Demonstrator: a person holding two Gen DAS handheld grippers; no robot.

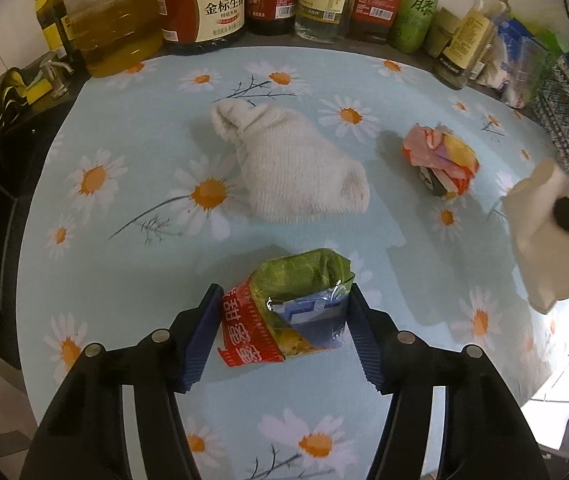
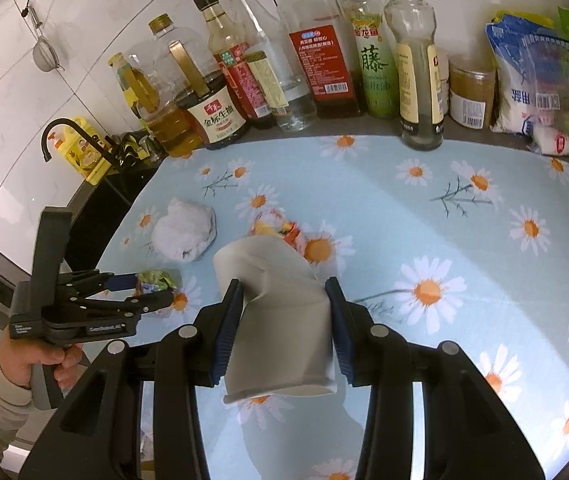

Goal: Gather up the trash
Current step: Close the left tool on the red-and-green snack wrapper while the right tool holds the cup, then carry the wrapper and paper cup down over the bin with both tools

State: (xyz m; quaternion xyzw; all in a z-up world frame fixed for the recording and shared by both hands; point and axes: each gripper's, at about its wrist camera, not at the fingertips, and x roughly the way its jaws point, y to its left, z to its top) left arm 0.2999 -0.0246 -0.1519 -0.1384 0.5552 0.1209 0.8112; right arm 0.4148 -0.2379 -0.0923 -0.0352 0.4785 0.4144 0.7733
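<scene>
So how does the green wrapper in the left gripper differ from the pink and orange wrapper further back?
The green wrapper sits between the left gripper fingers, which close on its sides; the pink and orange wrapper lies free on the daisy cloth, untouched. The green one is folded with a red printed band and silver lining showing; the pink and orange one is crumpled into a ball. Both are crushed snack packaging.

My left tongs [image 1: 284, 320] pinch a snack wrapper [image 1: 292, 308] between both pads. My right tongs [image 2: 284, 320] clamp a crumpled white paper cup [image 2: 280, 320], raised, near right.
</scene>
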